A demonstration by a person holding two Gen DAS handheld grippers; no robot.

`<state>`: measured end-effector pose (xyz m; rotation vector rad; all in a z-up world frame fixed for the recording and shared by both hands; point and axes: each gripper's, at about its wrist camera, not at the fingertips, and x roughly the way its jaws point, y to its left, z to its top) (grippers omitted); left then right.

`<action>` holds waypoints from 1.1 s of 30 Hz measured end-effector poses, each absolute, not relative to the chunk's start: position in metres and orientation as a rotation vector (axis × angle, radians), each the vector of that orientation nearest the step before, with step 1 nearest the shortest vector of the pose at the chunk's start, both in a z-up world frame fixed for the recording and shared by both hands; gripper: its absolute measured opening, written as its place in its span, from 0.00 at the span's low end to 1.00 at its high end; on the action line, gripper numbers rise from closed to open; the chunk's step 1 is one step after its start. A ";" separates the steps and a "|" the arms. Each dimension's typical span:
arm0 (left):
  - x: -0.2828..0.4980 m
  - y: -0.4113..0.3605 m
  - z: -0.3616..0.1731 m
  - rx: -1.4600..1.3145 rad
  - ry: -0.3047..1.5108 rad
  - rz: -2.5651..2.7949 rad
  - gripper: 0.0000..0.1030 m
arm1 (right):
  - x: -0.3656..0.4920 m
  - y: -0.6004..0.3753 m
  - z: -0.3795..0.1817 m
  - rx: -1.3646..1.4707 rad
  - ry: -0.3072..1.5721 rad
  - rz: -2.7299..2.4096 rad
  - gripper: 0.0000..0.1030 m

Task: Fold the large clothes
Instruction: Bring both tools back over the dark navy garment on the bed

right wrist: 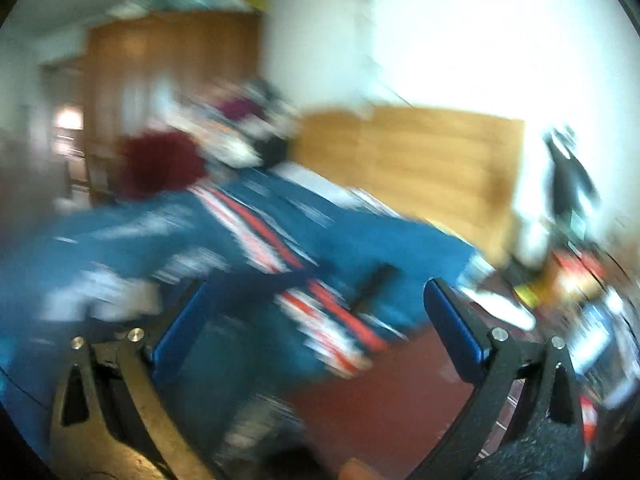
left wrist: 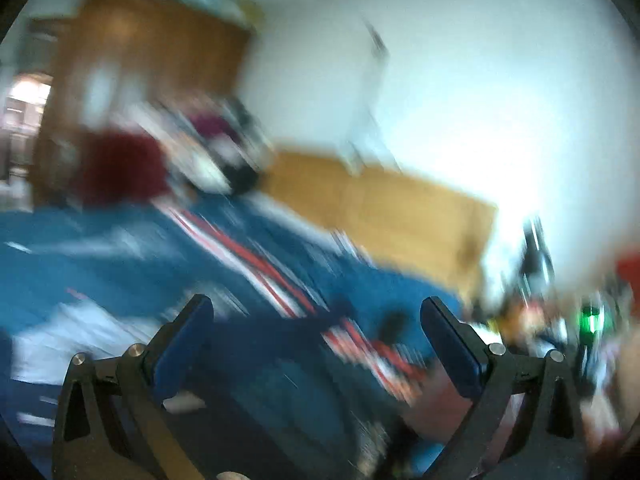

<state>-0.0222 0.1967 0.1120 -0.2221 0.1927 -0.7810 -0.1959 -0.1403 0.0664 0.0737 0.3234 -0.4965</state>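
Both views are smearing badly with motion, so only the large shapes are reading clearly. The blue bed is serving as the landmark: it is filling the lower left of each view, with a wooden headboard standing at its far right end and a tall wooden wardrobe rising beyond its far left end. A heap of clothes, dark red in front with lighter pieces behind, is lying on the far part of the bed, between the wardrobe and the headboard.

The left gripper is showing its fingers spread wide apart with nothing between them. The right gripper is likewise gaping, holding nothing.

The heap is sitting ahead of both grippers and off to their left, well apart from the fingertips, across the striped band of the bed cover. That band is running diagonally from the heap toward the near right, roughly toward the open fingers. Which gripper is nearer the heap I cannot tell; both appear similarly far. A white piece is lying on the near left part of the bed, just beside the left gripper's left finger, though the blur is hiding whether it is a garment.
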 end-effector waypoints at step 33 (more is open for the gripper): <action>0.145 0.310 -0.147 0.059 0.715 -0.174 1.00 | 0.055 -0.013 -0.222 -0.050 1.051 -0.040 1.00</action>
